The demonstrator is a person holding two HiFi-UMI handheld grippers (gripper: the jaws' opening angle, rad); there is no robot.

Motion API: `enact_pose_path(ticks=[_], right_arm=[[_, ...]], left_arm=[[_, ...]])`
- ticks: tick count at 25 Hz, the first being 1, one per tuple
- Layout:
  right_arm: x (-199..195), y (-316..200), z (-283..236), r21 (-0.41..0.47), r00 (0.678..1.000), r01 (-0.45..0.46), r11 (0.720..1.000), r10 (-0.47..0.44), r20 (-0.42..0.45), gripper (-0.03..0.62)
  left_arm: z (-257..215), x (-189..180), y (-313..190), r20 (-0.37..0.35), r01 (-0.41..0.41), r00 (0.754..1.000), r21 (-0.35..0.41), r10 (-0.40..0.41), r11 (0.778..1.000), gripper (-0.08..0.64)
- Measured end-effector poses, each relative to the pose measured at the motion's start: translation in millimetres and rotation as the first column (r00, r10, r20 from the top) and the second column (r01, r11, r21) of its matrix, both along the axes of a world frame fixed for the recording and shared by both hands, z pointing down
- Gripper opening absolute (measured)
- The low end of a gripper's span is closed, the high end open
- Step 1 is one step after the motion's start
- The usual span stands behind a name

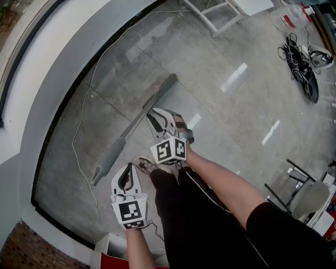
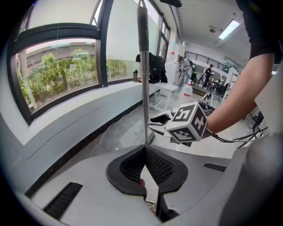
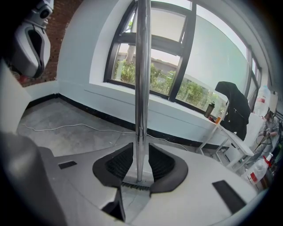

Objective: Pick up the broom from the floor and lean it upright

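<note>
The broom (image 1: 134,126) slants across the grey floor, its brush head (image 1: 163,89) far from me and its thick grey grip (image 1: 107,163) nearer. My right gripper (image 1: 153,113) is shut on the thin metal pole. In the right gripper view the pole (image 3: 141,79) rises between both pads of that gripper (image 3: 140,148). My left gripper (image 1: 129,167) hangs just right of the grip, jaws together and holding nothing. In the left gripper view the pole (image 2: 144,88) stands beyond the tips of that gripper (image 2: 145,149), and the right gripper (image 2: 160,120) shows to the right.
A white cable (image 1: 79,131) trails over the floor by the curved white window ledge (image 1: 47,79). A white frame (image 1: 220,16) stands at the back, tangled cables (image 1: 299,58) lie at the far right, and a chair (image 1: 304,197) stands at the near right. My dark-trousered legs (image 1: 210,220) fill the bottom.
</note>
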State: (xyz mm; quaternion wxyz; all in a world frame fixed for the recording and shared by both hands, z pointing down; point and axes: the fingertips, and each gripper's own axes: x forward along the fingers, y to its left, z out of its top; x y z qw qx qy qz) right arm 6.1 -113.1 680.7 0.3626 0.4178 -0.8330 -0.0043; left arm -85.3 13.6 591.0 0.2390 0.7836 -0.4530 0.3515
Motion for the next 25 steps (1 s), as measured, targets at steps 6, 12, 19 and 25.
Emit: enact_pose_path(ticks=[6, 12, 19, 25], right_arm=[[3.3, 5.1, -7.3, 0.008, 1.0, 0.002, 1.0, -0.002, 0.005, 0.097], [14.5, 15.1, -30.6, 0.037, 1.0, 0.025, 0.999, -0.025, 0.002, 0.037], [28.5, 25.3, -76.3, 0.031, 0.997, 0.069, 0.997, -0.07, 0.036, 0.008], [45.2, 47.2, -142.0, -0.001, 0.993, 0.015, 1.0, -0.015, 0.115, 0.008]], left_arm=[[-2.7, 2.3, 4.2, -0.003, 0.005, 1.0, 0.012, -0.005, 1.0, 0.006], [-16.4, 10.0, 5.1, -0.007, 0.014, 1.0, 0.029, -0.014, 0.999, 0.006], [-51.2, 20.1, 11.8, -0.006, 0.022, 1.0, 0.029, -0.022, 0.999, 0.006], [-102.8, 30.1, 22.1, 0.001, 0.008, 1.0, 0.04, -0.008, 0.999, 0.006]])
